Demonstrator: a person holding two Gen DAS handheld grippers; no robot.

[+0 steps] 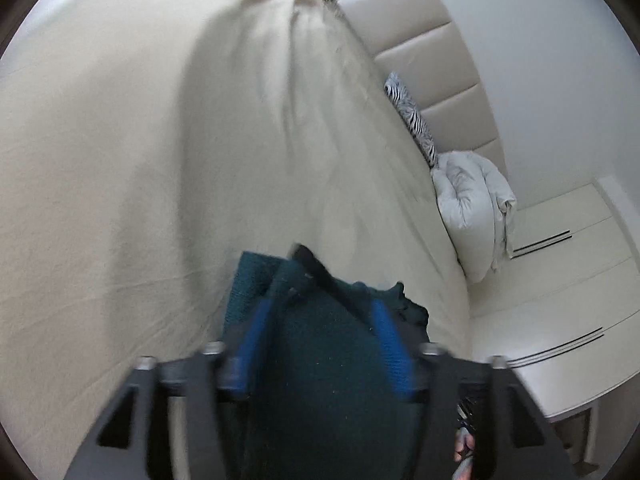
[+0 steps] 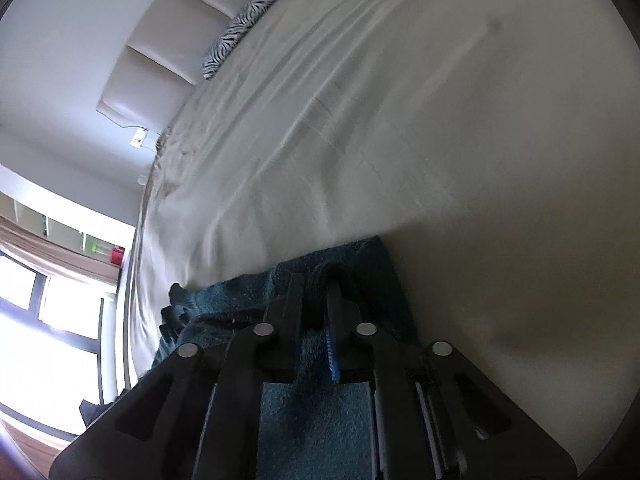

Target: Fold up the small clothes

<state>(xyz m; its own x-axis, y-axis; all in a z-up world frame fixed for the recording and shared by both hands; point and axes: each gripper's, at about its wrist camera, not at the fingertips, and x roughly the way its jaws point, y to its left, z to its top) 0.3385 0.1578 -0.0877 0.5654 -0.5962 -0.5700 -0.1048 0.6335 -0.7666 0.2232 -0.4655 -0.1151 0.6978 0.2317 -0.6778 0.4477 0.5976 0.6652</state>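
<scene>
The green cloth [image 1: 320,340] lies under the left gripper [image 1: 316,304], jaws apart; the right gripper [image 2: 316,300] pinches its fold.

Dark teal garment [image 1: 320,340] on cream bedsheet [image 1: 120,160]; beige headboard [image 1: 420,40]; zebra-print black/white pillow [image 1: 412,116]; white duvet [image 1: 472,208]; blue pads [image 1: 390,340], black gripper frame.
</scene>
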